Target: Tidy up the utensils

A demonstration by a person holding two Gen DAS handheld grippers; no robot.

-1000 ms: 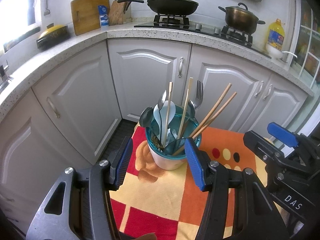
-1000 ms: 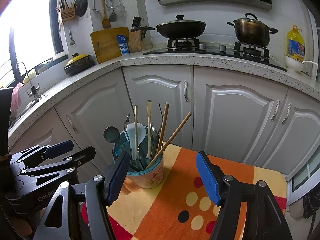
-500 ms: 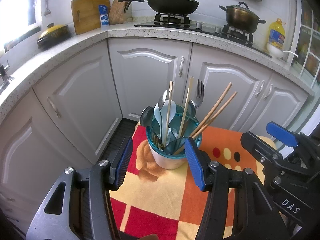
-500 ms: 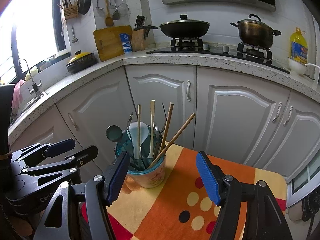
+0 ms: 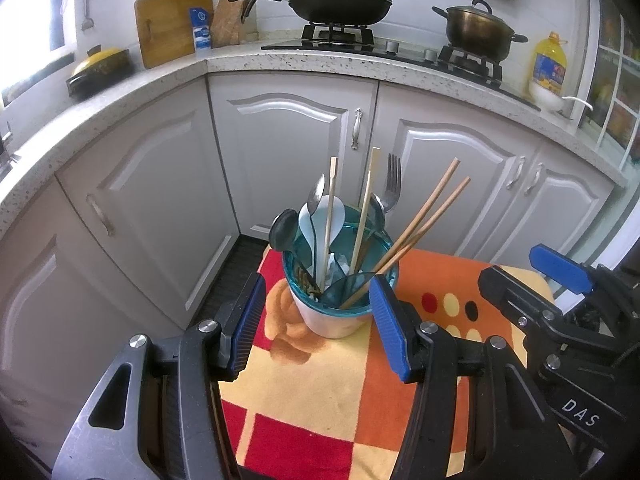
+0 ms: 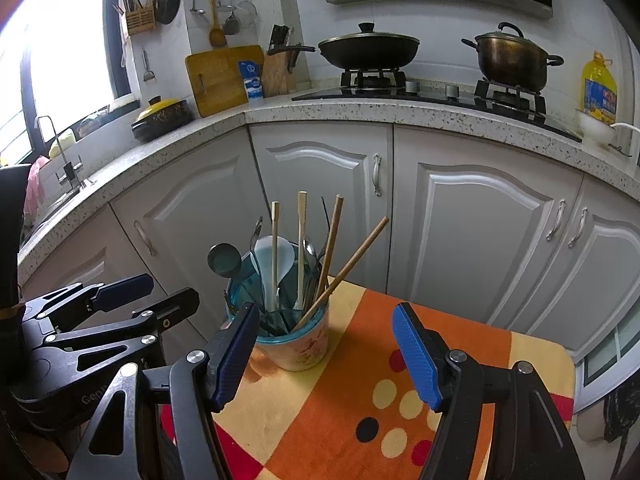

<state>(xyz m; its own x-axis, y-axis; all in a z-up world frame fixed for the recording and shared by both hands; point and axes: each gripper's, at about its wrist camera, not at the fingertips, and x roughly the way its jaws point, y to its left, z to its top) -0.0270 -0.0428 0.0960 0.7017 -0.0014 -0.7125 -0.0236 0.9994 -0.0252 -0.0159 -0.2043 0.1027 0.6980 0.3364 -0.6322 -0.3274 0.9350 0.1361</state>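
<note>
Hovering both claws over the utensil holder [image 5: 340, 304], which sits on the patterned cloth [image 5: 320, 420] at its far left corner, crammed with chopsticks [image 5: 420, 220], fork [image 5: 393, 184], spoons and a ladle [image 5: 284, 230]. I'd pick one stick by its free top end and pull straight up so nothing snags. Left claw [image 5: 316, 320] gapes wide, empty, framing the holder without contact. Right claw [image 6: 324, 356] equally wide, empty, holder just beside its left pad.

Both grippers — left gripper [image 5: 318, 320], right gripper [image 6: 326, 354] — agape.
</note>
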